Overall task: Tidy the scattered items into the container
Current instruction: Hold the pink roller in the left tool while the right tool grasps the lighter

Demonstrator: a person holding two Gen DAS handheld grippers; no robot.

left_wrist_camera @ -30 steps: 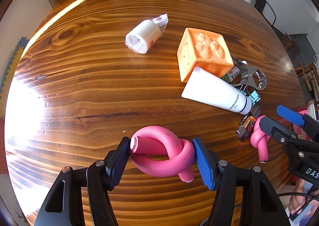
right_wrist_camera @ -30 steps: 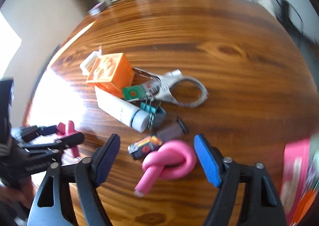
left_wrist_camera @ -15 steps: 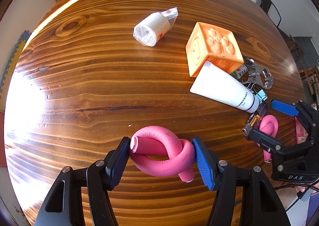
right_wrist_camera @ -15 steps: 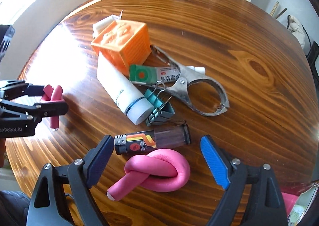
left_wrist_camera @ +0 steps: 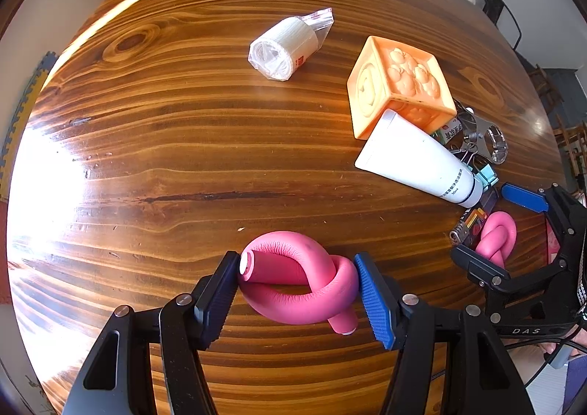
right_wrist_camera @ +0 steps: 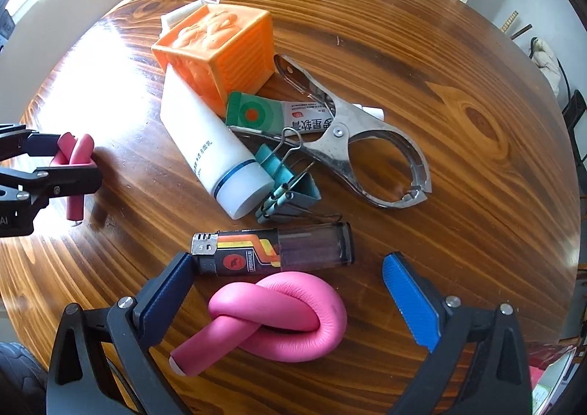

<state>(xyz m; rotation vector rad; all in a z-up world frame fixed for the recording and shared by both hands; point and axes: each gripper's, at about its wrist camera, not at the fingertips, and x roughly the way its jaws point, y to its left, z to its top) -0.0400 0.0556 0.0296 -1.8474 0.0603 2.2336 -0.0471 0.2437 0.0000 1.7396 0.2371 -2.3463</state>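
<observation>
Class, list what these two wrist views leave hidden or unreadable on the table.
- Container: in neither view.
- Ointment tube: far end under the metal clamp, right wrist view; mostly behind the orange cube, left wrist view.
- White tube print: too small.
- Left gripper on the pink knot: table contact unclear.

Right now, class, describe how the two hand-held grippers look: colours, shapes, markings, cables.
The left gripper and right gripper each have black angular frames with silver screws, one ribbed black pad and one ribbed blue pad. White "DAS" lettering marks the right one, with black cables trailing beside it.
</observation>
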